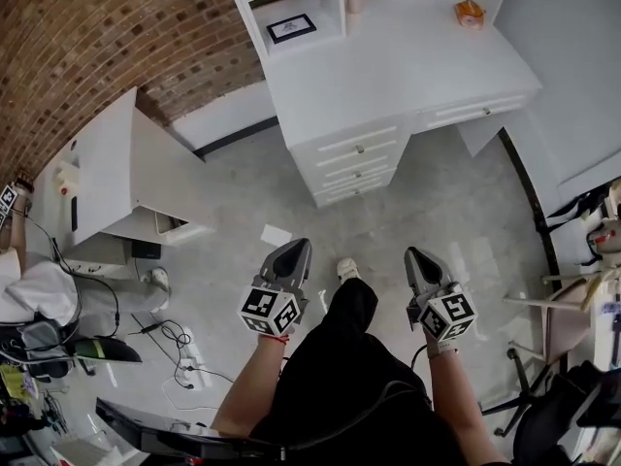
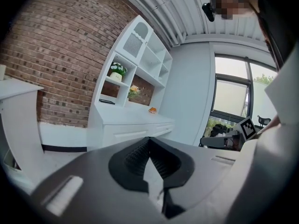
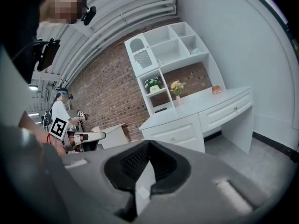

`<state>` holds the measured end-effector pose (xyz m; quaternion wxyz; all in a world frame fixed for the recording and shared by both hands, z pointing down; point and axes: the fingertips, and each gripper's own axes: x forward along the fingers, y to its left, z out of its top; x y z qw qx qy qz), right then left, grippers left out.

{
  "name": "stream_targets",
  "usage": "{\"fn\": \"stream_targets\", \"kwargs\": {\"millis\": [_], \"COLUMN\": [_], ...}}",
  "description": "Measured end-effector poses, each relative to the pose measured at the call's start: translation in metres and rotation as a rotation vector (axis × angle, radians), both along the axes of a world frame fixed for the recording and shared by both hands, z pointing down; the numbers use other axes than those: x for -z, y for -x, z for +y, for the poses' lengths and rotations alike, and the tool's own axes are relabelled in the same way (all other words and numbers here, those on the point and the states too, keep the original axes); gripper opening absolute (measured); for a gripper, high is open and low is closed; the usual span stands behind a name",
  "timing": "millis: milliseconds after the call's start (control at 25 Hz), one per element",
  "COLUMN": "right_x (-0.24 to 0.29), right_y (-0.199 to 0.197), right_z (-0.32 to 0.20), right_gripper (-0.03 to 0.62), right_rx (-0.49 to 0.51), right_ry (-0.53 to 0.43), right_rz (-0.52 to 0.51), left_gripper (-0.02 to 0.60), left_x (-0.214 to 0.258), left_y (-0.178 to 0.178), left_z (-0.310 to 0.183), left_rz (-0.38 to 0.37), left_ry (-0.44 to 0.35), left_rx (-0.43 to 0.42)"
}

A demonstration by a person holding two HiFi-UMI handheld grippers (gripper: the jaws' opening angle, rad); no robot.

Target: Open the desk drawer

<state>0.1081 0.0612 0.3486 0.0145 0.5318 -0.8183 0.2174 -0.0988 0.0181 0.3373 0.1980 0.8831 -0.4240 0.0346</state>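
Note:
The white desk (image 1: 408,61) stands against the far wall, well ahead of both grippers. Under its left end is a stack of closed drawers (image 1: 354,158) with small knobs, and a wide closed drawer (image 1: 475,108) runs under the right part of the top. My left gripper (image 1: 296,249) and right gripper (image 1: 415,256) hover side by side above the floor near my knees, both shut and holding nothing. The desk's drawers (image 3: 175,135) and the wide drawer (image 3: 226,110) show in the right gripper view past the right gripper (image 3: 148,142). The desk (image 2: 131,129) shows in the left gripper view beyond the left gripper (image 2: 149,139).
A shelf unit (image 1: 291,13) sits on the desk with a framed picture; an orange item (image 1: 470,13) lies at the desk's right. Another white desk (image 1: 107,173) stands at left, with cables (image 1: 175,343) on the floor. A chair (image 1: 553,328) is at right. A person (image 1: 24,280) is at far left.

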Motion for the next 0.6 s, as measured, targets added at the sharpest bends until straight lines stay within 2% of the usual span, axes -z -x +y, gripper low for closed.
{"fn": "stream_targets", "kwargs": {"millis": [280,600], "right_x": [-0.012,-0.048], "right_y": [0.012,0.015], "right_z": [-0.07,-0.129], "right_gripper": [-0.002,0.0], "right_rx": [0.126,0.169], "right_ry": [0.047,0.131], "right_rz": [0.046,0.052], "left_gripper": [0.002,0.002], "left_x": [-0.016,-0.041], "left_y": [-0.018,-0.034], "left_z": [-0.07,-0.128], "left_rz": [0.028,0.05], "left_ry": [0.035,0.071], "left_rx": [0.036,0.056]}}
